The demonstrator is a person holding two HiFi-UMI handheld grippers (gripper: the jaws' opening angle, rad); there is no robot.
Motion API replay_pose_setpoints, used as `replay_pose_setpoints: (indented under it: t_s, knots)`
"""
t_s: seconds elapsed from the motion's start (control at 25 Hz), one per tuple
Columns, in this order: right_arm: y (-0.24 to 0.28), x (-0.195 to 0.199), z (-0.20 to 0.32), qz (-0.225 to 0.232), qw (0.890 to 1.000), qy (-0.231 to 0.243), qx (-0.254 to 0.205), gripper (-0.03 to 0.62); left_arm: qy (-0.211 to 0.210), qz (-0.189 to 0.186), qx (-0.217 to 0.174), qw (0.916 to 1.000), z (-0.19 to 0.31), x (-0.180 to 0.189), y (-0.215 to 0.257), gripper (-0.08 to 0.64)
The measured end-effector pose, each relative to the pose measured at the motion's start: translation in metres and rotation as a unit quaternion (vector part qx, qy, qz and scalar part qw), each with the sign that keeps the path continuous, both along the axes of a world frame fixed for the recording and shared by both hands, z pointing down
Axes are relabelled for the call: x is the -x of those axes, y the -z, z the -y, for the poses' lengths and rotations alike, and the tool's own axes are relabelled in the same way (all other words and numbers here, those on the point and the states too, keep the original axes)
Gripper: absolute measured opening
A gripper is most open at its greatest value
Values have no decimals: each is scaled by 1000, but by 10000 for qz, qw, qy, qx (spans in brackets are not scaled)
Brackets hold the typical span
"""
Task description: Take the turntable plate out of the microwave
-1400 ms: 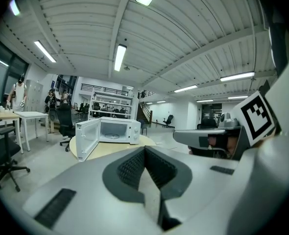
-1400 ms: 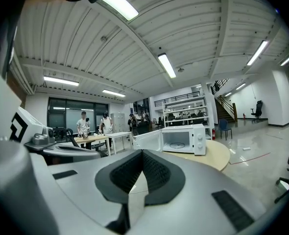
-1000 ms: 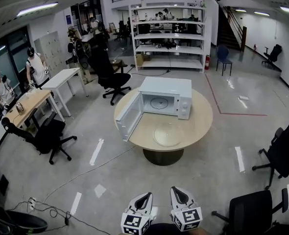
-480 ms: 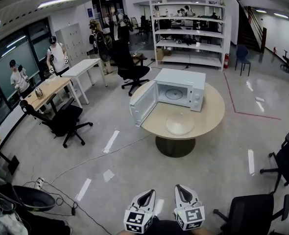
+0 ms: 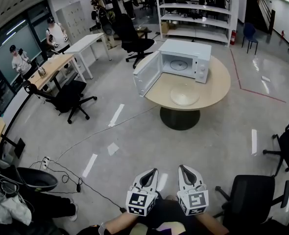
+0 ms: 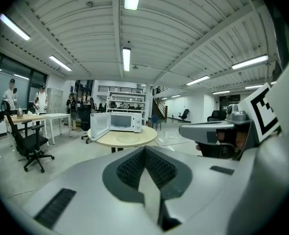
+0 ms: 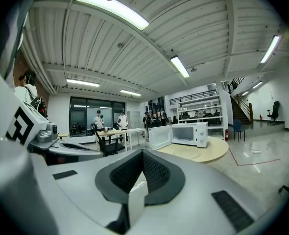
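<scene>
A white microwave (image 5: 186,58) stands on the round wooden table (image 5: 218,93) with its door (image 5: 146,74) swung open to the left. A clear glass turntable plate (image 5: 184,95) lies flat on the table in front of it. Both grippers are far back from the table, side by side over the floor. My left gripper (image 5: 150,173) and right gripper (image 5: 183,169) are shut with nothing in them. The left gripper view shows the microwave (image 6: 122,122) and plate (image 6: 126,137) small beyond the closed left gripper (image 6: 145,151). The right gripper view shows the microwave (image 7: 186,134) past the closed right gripper (image 7: 142,153).
Black office chairs stand at the right (image 5: 250,202) and at the left (image 5: 68,99). Cables (image 5: 61,175) trail over the floor at lower left. White desks (image 5: 88,43) with people by them line the left side, and shelving (image 5: 196,9) fills the back.
The table and microwave have shifted farther away and up in the head view as the person backed off. Both grippers stayed shut, side by side.
</scene>
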State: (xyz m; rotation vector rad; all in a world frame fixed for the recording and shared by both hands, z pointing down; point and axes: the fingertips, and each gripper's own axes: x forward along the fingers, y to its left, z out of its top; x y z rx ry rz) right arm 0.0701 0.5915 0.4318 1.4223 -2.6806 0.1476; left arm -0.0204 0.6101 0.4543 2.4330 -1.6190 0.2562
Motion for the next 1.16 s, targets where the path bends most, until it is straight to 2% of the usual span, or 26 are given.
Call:
replay_pose_setpoints:
  t_s: [0.32,1.16]
  knots:
    - [-15,-3,-9,-100,9998,5,197,15,2,36,-13,10000,-9,-5,-2,46]
    - [-17,-11,-7,-89,9997,-64,199,15,82,-14,-92,9999,-7,-6,1,46]
